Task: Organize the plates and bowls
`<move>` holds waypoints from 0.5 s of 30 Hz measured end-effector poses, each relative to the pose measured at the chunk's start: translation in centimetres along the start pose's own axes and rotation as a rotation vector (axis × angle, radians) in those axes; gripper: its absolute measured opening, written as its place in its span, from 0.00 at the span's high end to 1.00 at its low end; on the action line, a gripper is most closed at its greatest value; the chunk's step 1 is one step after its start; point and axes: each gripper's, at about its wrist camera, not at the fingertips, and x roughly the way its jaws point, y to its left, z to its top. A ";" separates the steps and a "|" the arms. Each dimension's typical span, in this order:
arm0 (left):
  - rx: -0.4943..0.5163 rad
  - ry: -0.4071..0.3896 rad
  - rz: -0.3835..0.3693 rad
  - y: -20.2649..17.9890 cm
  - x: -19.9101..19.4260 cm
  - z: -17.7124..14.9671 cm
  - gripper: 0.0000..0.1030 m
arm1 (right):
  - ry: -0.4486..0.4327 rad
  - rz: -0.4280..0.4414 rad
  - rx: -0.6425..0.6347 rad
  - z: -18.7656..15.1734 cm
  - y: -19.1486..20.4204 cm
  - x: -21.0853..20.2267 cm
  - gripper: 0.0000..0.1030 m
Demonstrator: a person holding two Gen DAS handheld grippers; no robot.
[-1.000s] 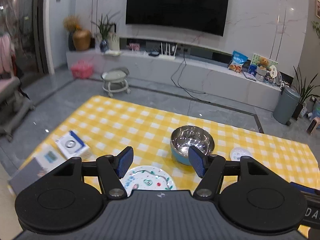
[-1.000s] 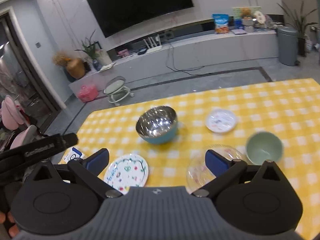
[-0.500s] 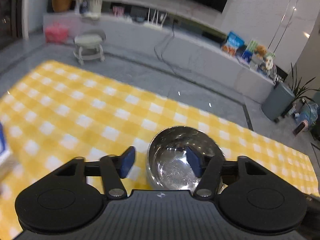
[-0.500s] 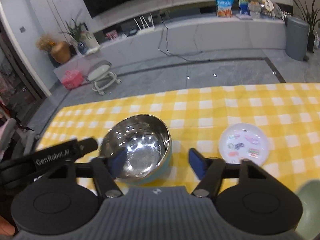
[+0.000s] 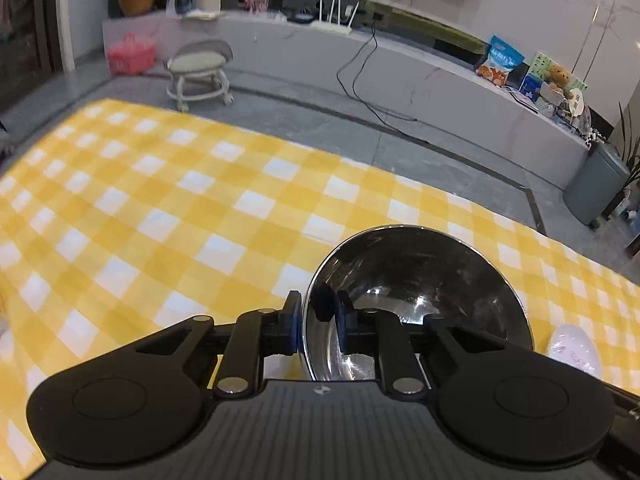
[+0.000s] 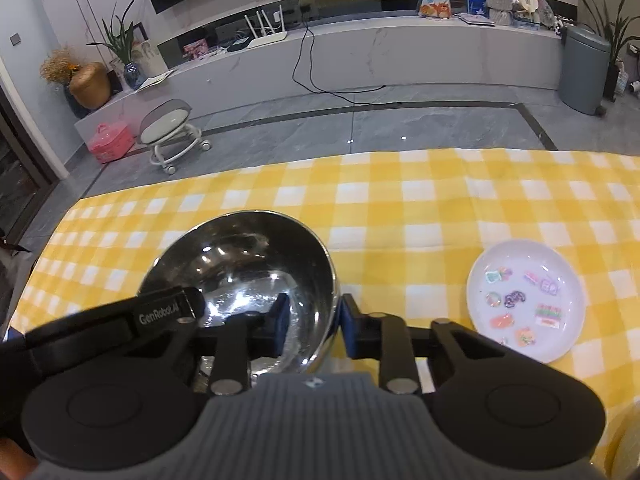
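Observation:
A shiny steel bowl (image 5: 420, 280) sits on the yellow checked tablecloth (image 5: 160, 208). My left gripper (image 5: 316, 320) is shut on the bowl's left rim, one finger outside and one inside. In the right wrist view the same steel bowl (image 6: 244, 256) is gripped at its right rim by my right gripper (image 6: 312, 326), one pad inside and one outside. The left gripper's body (image 6: 120, 320) shows over the bowl's left side. A small white plate with coloured pictures (image 6: 526, 300) lies to the right of the bowl and shows partly in the left wrist view (image 5: 576, 350).
The table's far edge (image 6: 360, 156) drops to a grey floor with a wheeled stool (image 6: 172, 132). A pale rim (image 6: 624, 440) shows at the bottom right corner of the right wrist view.
Both grippers moved forward to the steel bowl and closed on its rim, left on the left side, right on the right side. The patterned plate and green bowl left the views.

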 end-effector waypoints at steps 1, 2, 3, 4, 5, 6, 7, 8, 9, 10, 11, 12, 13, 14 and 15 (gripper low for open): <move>0.001 -0.003 -0.001 0.0 -0.2 0.0 0.84 | 0.000 0.000 0.009 0.0 -0.2 -0.1 0.83; 0.003 -0.005 -0.006 0.0 -0.6 0.0 0.85 | 0.002 0.000 0.015 0.0 -0.3 -0.2 0.83; 0.004 -0.007 -0.007 0.0 -0.8 0.3 0.86 | 0.002 0.002 0.018 0.1 -0.4 -0.4 0.83; 0.007 -0.012 -0.004 0.0 -1.3 0.3 0.86 | -0.002 0.007 0.021 0.1 -0.4 -0.8 0.83; 0.012 -0.019 0.000 0.0 -1.8 0.4 0.86 | -0.006 0.012 0.023 0.1 -0.4 -1.3 0.83; 0.019 -0.028 0.004 -0.1 -2.3 0.6 0.86 | -0.008 0.016 0.023 0.3 -0.2 -1.6 0.83; 0.026 -0.036 0.010 -0.3 -2.8 0.8 0.86 | -0.013 0.020 0.022 0.4 -0.1 -2.1 0.83; 0.035 -0.044 0.018 -0.5 -3.5 1.0 0.86 | -0.020 0.025 0.023 0.6 0.0 -2.8 0.83; 0.046 -0.052 0.025 -0.6 -4.3 1.2 0.86 | -0.026 0.028 0.023 0.7 0.1 -3.4 0.83; 0.057 -0.061 0.029 -0.8 -5.0 1.6 0.86 | -0.033 0.033 0.023 0.8 0.3 -4.2 0.83; 0.061 -0.073 0.031 -0.9 -5.8 1.9 0.86 | -0.043 0.037 0.023 1.1 0.4 -5.0 0.83; 0.063 -0.087 0.030 -1.0 -6.8 2.1 0.86 | -0.056 0.042 0.020 1.3 0.6 -5.9 0.83; 0.065 -0.097 0.030 -1.1 -7.7 2.4 0.86 | -0.071 0.048 0.018 1.5 0.8 -7.0 0.83; 0.066 -0.105 0.031 -1.2 -8.8 2.6 0.86 | -0.085 0.054 0.018 1.8 1.0 -8.1 0.83; 0.068 -0.112 0.032 -1.3 -9.8 2.8 0.86 | -0.098 0.059 0.019 2.0 1.2 -9.3 0.83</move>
